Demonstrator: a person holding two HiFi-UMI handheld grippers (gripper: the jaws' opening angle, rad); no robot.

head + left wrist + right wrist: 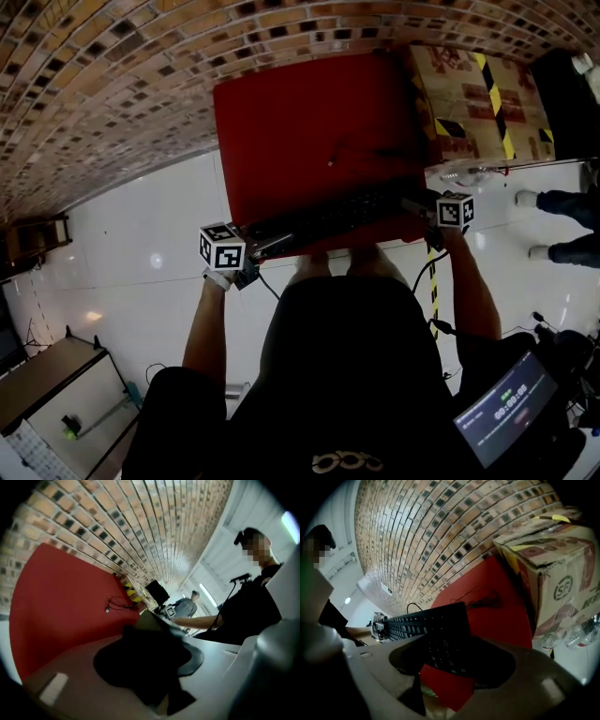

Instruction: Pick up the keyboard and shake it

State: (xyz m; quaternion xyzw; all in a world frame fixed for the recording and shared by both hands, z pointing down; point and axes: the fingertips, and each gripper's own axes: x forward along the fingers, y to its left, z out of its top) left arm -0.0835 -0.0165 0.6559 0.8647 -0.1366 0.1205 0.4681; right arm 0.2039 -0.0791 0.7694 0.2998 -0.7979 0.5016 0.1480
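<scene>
Keyboard (pixel 328 217): black plastic, matt, keys slightly sheeny in the right gripper view. Table (pixel 300 122): red top, smooth, matt, no glare. Wall (pixel 112 75): small brick-pattern tiles, brown and orange, rough-looking, mostly matt, dark ones a bit shiny. Floor (pixel 141 244): white, smooth, glossy, shows a lamp reflection. Box (pixel 478 94) at the table's right edge: brown cardboard, matt, printed, with smoother yellow-black tape strips. Bottles (pixel 581 632) below the box: clear plastic, glossy, crinkled. Person's shirt (pixel 347 375): dark cloth, matt.
</scene>
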